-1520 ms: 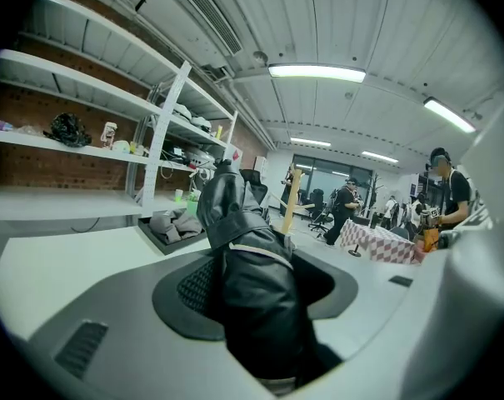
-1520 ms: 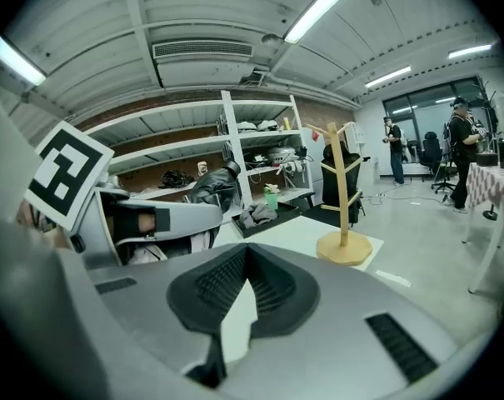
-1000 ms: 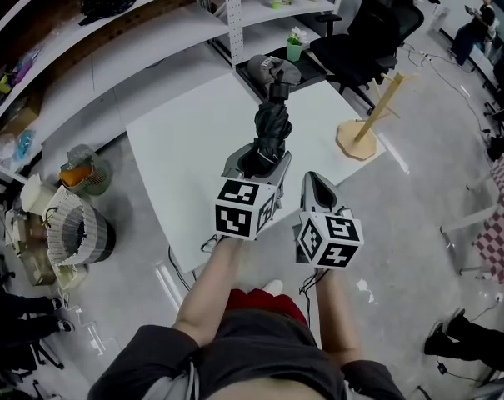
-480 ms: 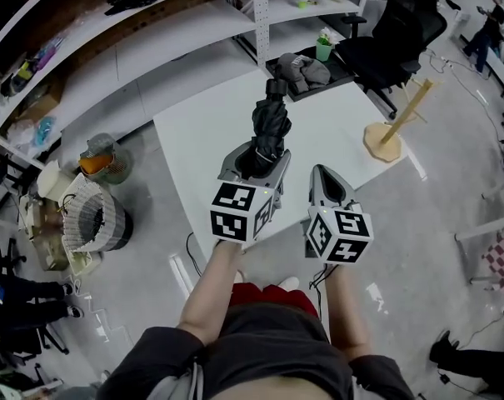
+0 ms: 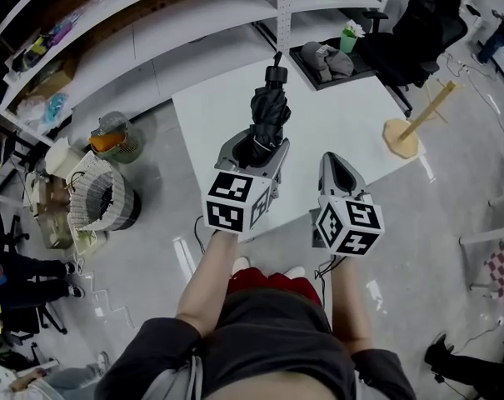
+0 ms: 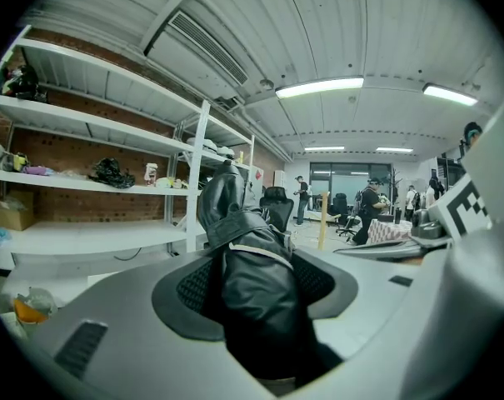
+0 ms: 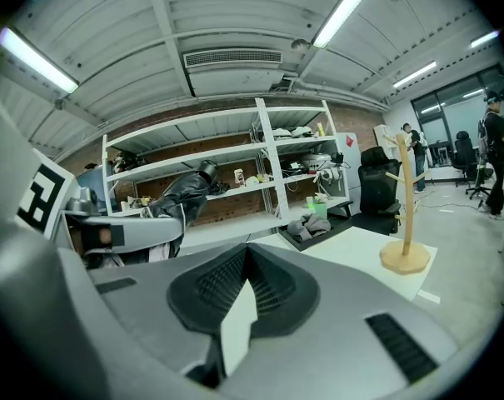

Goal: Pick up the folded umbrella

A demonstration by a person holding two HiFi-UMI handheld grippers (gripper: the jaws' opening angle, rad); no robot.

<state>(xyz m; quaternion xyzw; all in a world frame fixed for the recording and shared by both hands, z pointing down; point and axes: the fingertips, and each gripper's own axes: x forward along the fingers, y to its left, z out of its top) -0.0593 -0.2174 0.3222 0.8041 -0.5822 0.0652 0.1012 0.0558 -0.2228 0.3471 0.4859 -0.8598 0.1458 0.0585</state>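
Observation:
The folded black umbrella (image 5: 268,111) points up and away from me over the white table (image 5: 343,127). Its lower end sits between the jaws of my left gripper (image 5: 256,146), which is shut on it. In the left gripper view the umbrella (image 6: 250,257) fills the gap between the pads of that gripper (image 6: 256,294) and rises past them. My right gripper (image 5: 333,160) hovers beside it to the right, shut, with nothing in it. In the right gripper view its pads (image 7: 235,275) meet at the tip of the right gripper (image 7: 247,261), and the umbrella (image 7: 182,192) shows at the left.
A wooden peg stand (image 5: 407,133) stands at the table's right corner. A black tray with grey cloth (image 5: 328,59) and a green cup (image 5: 348,40) lie at the far side, next to a black chair (image 5: 426,23). Shelves (image 5: 185,15) run behind. A wire basket (image 5: 102,200) sits on the floor left.
Both grippers have drawn back from the table toward its near edge, the umbrella still in the left one. The table and shelves have slid to the right in the head view.

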